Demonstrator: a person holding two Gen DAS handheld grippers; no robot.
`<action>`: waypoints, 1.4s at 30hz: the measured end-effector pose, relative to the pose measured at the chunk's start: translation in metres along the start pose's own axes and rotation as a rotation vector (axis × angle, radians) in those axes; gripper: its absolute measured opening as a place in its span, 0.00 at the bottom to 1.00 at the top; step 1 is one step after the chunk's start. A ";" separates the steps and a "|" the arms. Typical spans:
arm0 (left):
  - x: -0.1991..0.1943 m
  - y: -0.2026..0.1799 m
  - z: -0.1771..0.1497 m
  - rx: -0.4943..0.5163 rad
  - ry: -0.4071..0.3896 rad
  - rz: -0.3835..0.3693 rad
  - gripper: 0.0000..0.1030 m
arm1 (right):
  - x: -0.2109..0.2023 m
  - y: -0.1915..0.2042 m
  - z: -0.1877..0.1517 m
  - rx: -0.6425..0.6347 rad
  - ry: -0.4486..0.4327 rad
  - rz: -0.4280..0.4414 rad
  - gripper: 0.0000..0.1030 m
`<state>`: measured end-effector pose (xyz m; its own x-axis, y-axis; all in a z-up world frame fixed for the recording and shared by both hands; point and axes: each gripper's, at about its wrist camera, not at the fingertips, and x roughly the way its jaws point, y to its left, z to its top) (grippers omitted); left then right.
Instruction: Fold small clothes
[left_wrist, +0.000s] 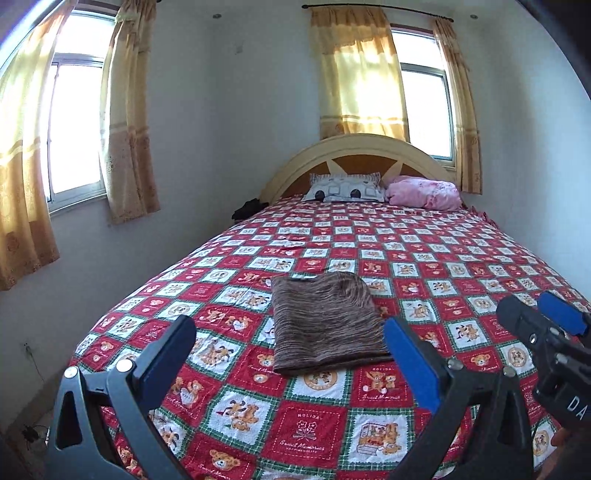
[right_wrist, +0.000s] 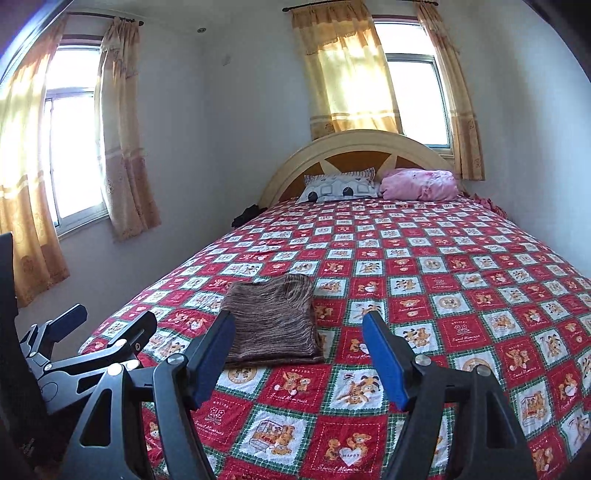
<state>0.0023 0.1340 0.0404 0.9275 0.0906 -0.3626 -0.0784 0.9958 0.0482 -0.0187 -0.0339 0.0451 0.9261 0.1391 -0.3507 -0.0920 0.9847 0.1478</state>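
A folded brown knit garment (left_wrist: 325, 325) lies near the foot edge of the bed (left_wrist: 461, 258). It looks soft, light and floppy, so it is best pinched at a folded edge. The left claw (left_wrist: 291, 354) and right claw (right_wrist: 299, 354) both hover wide open and empty.

A bed (left_wrist: 424, 258) fills most of the room, covered by a red, white and green checked bedspread (right_wrist: 424, 280) printed with teddy bears. At its head stands an arched cream headboard (left_wrist: 354, 147), with a grey patterned pillow (left_wrist: 345, 187) beside a pink bundle (left_wrist: 424, 192). Yellow curtains (right_wrist: 347, 70) hang at two bright windows (left_wrist: 426, 110). A dark heap (left_wrist: 249, 208) lies beside the headboard.
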 end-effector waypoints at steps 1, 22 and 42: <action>-0.002 -0.001 0.000 0.002 -0.007 0.004 1.00 | -0.002 0.000 0.000 0.001 -0.006 0.002 0.70; -0.002 -0.013 0.002 0.063 -0.018 0.054 1.00 | -0.013 -0.009 -0.003 0.032 -0.039 -0.011 0.70; -0.002 -0.015 0.000 0.059 -0.006 0.051 1.00 | -0.012 -0.008 -0.006 0.045 -0.030 -0.008 0.70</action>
<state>0.0016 0.1193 0.0399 0.9250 0.1406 -0.3530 -0.1039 0.9872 0.1211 -0.0313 -0.0423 0.0424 0.9375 0.1274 -0.3238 -0.0685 0.9799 0.1873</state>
